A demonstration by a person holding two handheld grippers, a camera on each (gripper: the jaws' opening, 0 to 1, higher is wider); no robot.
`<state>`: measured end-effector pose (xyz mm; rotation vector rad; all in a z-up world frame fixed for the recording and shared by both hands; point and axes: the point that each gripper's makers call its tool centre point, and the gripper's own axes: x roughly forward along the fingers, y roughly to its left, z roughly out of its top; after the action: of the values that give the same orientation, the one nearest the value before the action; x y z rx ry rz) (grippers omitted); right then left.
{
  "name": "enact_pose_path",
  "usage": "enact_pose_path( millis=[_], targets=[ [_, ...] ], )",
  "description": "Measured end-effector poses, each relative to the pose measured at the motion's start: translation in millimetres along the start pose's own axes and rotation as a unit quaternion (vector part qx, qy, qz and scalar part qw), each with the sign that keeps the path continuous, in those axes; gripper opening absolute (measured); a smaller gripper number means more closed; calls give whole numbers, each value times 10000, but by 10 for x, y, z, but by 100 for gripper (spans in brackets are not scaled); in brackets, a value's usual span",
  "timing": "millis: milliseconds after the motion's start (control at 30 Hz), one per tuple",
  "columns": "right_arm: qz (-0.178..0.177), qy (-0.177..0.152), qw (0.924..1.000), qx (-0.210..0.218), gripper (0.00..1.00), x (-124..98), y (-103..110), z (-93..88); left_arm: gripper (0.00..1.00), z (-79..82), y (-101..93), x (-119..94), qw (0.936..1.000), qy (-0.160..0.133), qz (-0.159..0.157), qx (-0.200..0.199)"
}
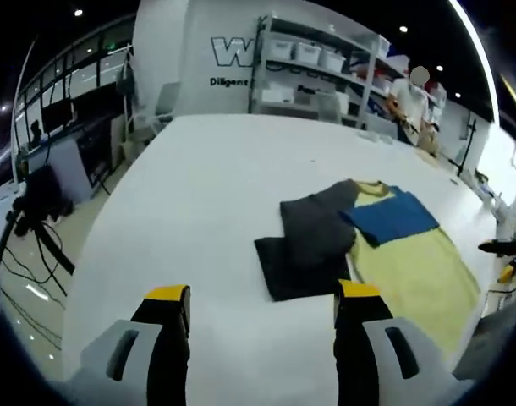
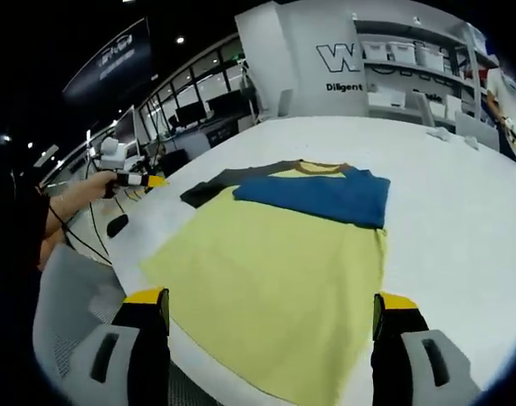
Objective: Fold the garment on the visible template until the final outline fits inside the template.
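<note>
The white counter (image 1: 224, 169) is stretching ahead of both hand-held grippers; the yellow, blue and grey garment (image 2: 283, 262) is lying just beyond the spread right hand-held gripper (image 2: 271, 317), while the left hand-held gripper (image 1: 262, 309) is hovering spread and empty beside the dark template (image 1: 296, 266)

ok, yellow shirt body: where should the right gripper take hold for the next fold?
Probably the hem corner nearest the right gripper, approached low from the table edge. The yellow shirt lies flat with its hem toward that gripper and overhanging the white table, so a jaw can slip under. The blue sleeve is already folded across the chest. Both grippers are open and empty.
</note>
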<state>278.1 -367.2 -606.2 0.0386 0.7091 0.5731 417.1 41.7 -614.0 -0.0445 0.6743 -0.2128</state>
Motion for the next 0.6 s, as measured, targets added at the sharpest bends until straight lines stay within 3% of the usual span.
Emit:
enact_pose_path(
  millis=[133,233,600],
  targets=[
    [-55,23,10000,-12,99,1,-34,-4,51,-41,-12,138,10000,72,-37,-6],
    [-60,28,10000,-1,99,1,-40,3,50,-102,-4,244,9996,200,48,181],
    [-76,31,10000,-29,99,-25,-31,17,32,-157,-38,426,9994,307,-130,30]
  ],
)
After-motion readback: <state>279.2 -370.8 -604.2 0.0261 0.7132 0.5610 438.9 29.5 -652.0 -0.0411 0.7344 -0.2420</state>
